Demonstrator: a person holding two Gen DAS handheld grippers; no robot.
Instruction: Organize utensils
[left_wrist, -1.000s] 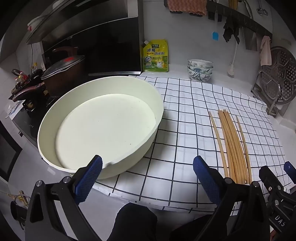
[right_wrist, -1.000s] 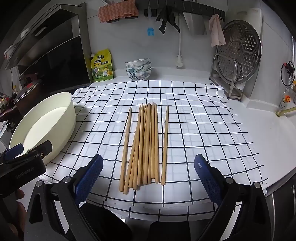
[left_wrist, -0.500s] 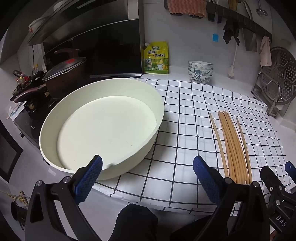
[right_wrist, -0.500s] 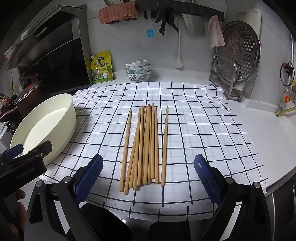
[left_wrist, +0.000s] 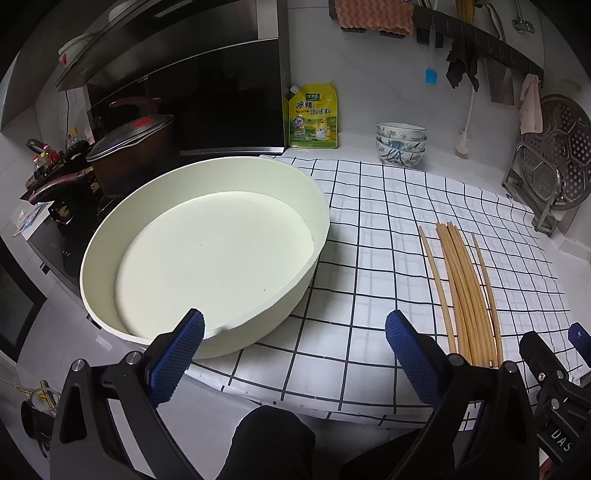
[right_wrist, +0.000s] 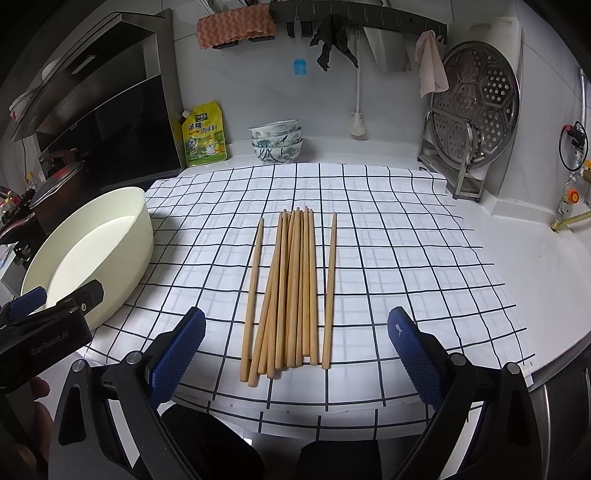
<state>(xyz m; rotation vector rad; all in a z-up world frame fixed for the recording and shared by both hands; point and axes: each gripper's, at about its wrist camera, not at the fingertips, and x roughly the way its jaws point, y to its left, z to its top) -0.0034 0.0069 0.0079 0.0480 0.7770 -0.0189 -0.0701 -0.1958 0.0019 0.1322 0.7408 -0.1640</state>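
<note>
Several wooden chopsticks (right_wrist: 291, 288) lie side by side on a white checked cloth (right_wrist: 406, 258), tips pointing away; they also show in the left wrist view (left_wrist: 465, 288) at the right. A large cream round basin (left_wrist: 207, 251) sits on the cloth's left edge, empty; it also shows in the right wrist view (right_wrist: 88, 258). My left gripper (left_wrist: 293, 336) is open and empty, just before the basin's near rim. My right gripper (right_wrist: 295, 332) is open and empty, just short of the chopsticks' near ends.
Stacked patterned bowls (right_wrist: 276, 142) and a yellow seasoning pouch (right_wrist: 203, 134) stand at the back wall. A steamer rack on a metal stand (right_wrist: 476, 122) is at the back right. A lidded dark pot (left_wrist: 129, 155) sits on the stove left of the basin.
Both grippers have drawn back and risen slightly, so the basin and chopsticks sit a little further away. Both stay open. Nothing on the cloth has moved.
</note>
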